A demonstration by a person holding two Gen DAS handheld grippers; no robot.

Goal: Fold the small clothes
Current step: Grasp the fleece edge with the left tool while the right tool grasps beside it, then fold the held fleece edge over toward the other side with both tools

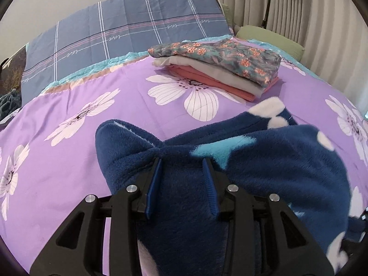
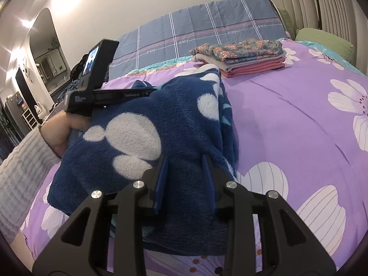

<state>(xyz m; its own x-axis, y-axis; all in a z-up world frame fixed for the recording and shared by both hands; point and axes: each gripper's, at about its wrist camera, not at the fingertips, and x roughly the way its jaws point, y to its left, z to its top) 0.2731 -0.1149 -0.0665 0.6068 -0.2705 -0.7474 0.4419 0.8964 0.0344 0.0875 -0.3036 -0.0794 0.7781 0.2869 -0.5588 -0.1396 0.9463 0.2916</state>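
1. The left tongs (image 1: 182, 163) are clamped on a bunched fold of the navy fleece garment (image 1: 264, 161), held above the purple floral bedspread (image 1: 69, 161).
2. The right tongs (image 2: 185, 161) pinch its other edge.
3. The plaid pillow (image 1: 128, 23) reads "love" repeatedly.
4. A stack of folded clothes (image 1: 216, 66) lies behind, near the pillow.

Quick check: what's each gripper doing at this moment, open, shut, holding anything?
Left gripper: shut on the blue fleece garment, fabric bunched between its fingers.
Right gripper: shut on the same blue fleece garment, at another edge.
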